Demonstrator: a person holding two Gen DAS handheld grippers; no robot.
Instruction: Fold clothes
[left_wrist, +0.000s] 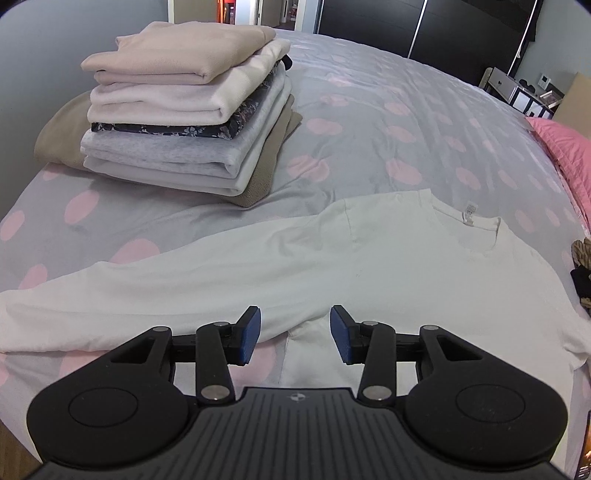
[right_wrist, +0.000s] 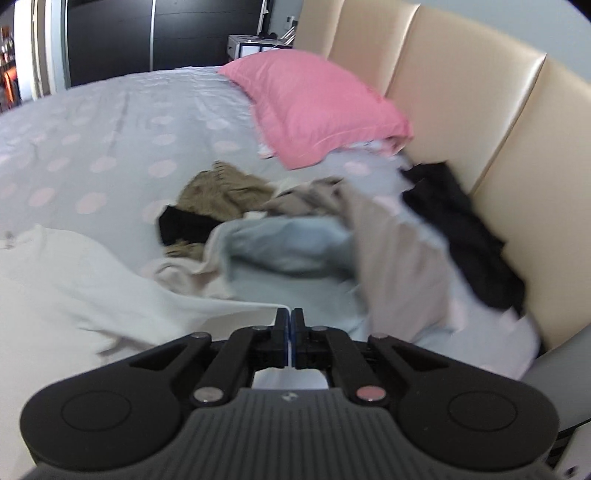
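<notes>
Blue-padded fingers spread wide on the left hand-held gripper (left_wrist: 295, 334), nothing between them, hovering over the white shirt (left_wrist: 369, 258) spread flat on the grey bedspread (left_wrist: 388, 122) with pink dots. Small white label (left_wrist: 469, 214) at the shirt's neckline, print too small to read. Folded stack (left_wrist: 184, 110) sits back left on the bed. Over on the right, the right hand-held gripper (right_wrist: 290, 321) is pinched tight on the shirt's edge, beside the unfolded heap (right_wrist: 288, 243) near the pink pillow (right_wrist: 314, 107) and cream headboard (right_wrist: 480, 110). View blurred.
</notes>
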